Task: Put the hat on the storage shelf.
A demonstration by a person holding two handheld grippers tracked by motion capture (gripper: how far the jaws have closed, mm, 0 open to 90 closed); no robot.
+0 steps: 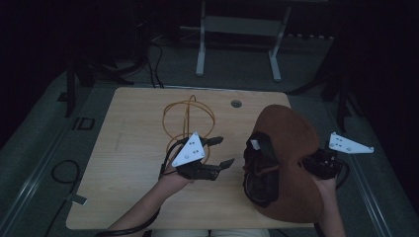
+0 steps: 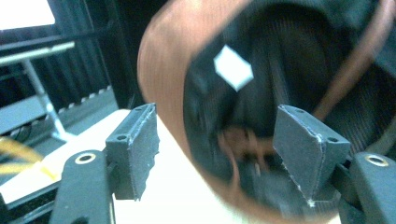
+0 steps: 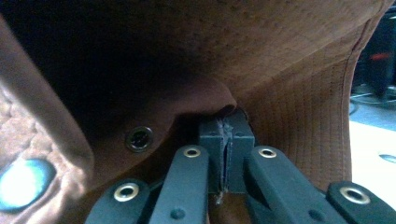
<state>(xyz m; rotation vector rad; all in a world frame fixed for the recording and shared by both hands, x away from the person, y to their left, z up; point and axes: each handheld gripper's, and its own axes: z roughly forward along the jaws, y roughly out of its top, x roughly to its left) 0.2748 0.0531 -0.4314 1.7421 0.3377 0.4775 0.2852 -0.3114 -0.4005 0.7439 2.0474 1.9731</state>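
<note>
Brown hat pinched at its edge by the right gripper, the left gripper's jaws parted with nothing in them

Low and right of centre in the high view, the right gripper (image 1: 316, 165) is clamped tight on the brim of the brown hat (image 1: 291, 148), whose dark lining and white label face left; left of it, near mid-frame, the left gripper (image 1: 220, 152) has its jaws spread apart, empty, aimed at the hat's opening; farther up the wooden table (image 1: 133, 123), an orange cable (image 1: 188, 116) lies in loops
</note>
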